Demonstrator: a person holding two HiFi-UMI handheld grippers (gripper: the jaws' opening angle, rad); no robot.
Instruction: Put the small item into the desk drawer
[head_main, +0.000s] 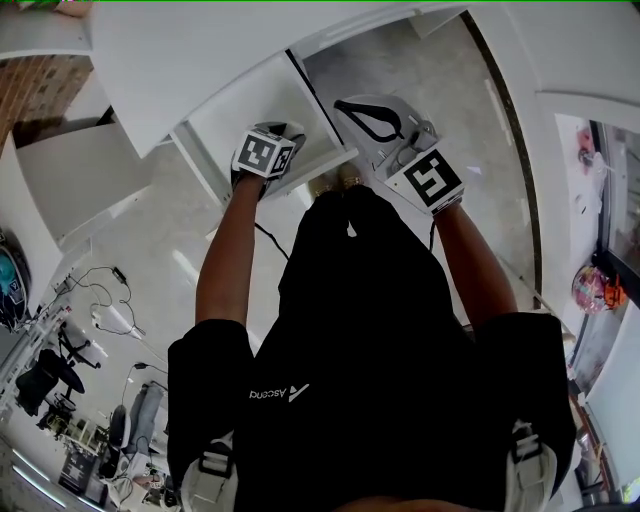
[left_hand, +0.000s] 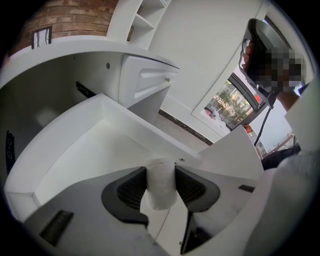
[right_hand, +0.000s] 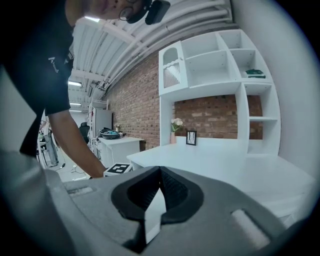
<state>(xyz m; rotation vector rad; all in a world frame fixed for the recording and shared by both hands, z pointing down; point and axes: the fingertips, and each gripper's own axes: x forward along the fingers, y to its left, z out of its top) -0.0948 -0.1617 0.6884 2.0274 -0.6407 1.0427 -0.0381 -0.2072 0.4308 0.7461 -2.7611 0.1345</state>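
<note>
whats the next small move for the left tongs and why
Probably ease the left tongs down and a little further in over the drawer, then open them. They are shut on the small white item, the drawer is pulled open, and the item sits close to its front rim, so letting go right now seems risky.
</note>
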